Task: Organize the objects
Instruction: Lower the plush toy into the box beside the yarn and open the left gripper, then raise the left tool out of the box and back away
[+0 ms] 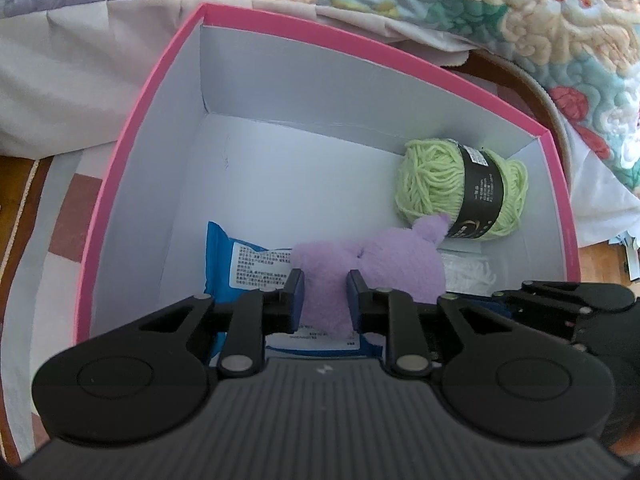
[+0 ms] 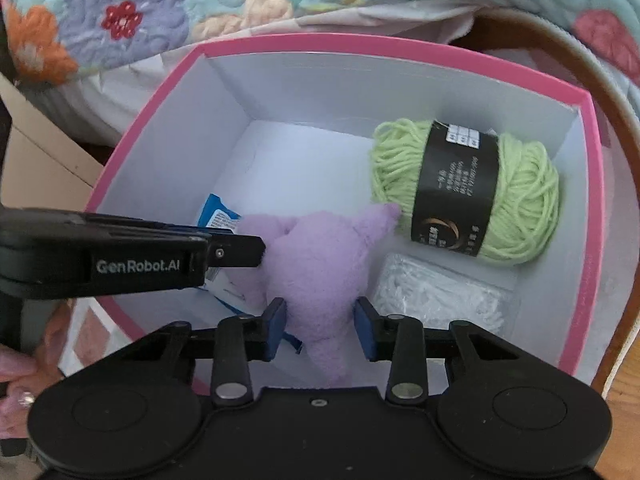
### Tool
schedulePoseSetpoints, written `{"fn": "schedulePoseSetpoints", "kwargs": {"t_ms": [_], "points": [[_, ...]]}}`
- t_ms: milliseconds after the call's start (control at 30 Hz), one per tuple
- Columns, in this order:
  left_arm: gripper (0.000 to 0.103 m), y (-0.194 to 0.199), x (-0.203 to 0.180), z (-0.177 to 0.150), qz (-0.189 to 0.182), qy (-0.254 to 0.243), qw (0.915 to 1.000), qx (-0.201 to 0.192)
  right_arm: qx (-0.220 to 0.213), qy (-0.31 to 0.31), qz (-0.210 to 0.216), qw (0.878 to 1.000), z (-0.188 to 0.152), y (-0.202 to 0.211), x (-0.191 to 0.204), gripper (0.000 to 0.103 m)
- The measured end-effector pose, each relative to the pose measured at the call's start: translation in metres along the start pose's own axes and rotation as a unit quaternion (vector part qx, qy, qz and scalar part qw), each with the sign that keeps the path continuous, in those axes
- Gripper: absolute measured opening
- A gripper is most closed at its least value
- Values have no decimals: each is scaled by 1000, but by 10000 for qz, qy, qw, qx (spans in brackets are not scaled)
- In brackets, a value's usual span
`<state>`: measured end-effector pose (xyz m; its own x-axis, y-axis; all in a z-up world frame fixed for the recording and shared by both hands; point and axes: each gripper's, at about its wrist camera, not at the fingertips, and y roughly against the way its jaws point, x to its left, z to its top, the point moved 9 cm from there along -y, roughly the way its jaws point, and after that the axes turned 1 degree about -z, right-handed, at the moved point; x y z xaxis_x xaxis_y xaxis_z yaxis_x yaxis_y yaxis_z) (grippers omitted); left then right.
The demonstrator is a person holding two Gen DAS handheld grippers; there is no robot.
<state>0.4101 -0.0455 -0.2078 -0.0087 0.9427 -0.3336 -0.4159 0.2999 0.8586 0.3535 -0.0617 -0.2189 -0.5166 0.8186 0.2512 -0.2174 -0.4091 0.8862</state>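
Step in hand: putting the purple plush toy point(image 2: 320, 264) into the pink box point(image 1: 132, 128), both claws on it. Left gripper point(image 1: 322, 298) is clamped on a limb of the toy, pads pressing into the fluff on both sides. Right gripper point(image 2: 320, 328) straddles the toy's lower body; jaws stand a bit wider, the near-left pad touches the fluff, the right pad looks just at the edge of it (a loose grip at best, I can't tell firm contact), so I'd call it not properly closed on the toy.

Toy sits low inside the box, near side, roughly middle, partly on top of the blue packet point(image 1: 240, 256) at the near left. One ear touches the green yarn ball point(image 2: 464, 192), which lies at the far right of the box floor. A clear bag of white stuff point(image 2: 436, 296) is near right, just beside the toy.

Outside: flowery quilt point(image 2: 120, 12) beyond the far wall, fingers point(image 2: 16, 364) at the near-left edge of the right wrist view.

Judgement: placing is almost done. Next move calls for spreading both jaws to drop the toy, then lifting straight up clear of the walls without dragging fluff or knocking the yarn
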Motion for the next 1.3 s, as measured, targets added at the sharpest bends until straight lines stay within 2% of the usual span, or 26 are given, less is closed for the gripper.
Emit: {"fn": "schedulePoseSetpoints", "kwargs": {"t_ms": [167, 300, 600, 867, 967, 1133, 1300], "points": [[22, 3, 3, 3, 73, 17, 9999, -95, -78, -145, -43, 9999, 3, -7, 0, 40], [22, 12, 4, 1, 138, -8, 9997, -209, -132, -252, -33, 9996, 0, 4, -4, 41], [24, 63, -4, -9, 149, -85, 9995, -284, -1043, -149, -109, 9944, -14, 75, 0, 43], [25, 112, -7, -18, 256, -227, 9990, -278, -1660, -1, -93, 9861, -23, 136, 24, 47], [27, 126, -9, -20, 296, -306, 9988, -228, -1718, 92, -82, 9851, -27, 153, 33, 47], [40, 156, -13, -32, 300, -351, 9985, -307, -1856, 227, -171, 9822, -34, 179, 47, 47], [42, 182, -16, -46, 313, -391, 9981, -351, -1967, 305, -271, 9796, -45, 198, 60, 50]]}}
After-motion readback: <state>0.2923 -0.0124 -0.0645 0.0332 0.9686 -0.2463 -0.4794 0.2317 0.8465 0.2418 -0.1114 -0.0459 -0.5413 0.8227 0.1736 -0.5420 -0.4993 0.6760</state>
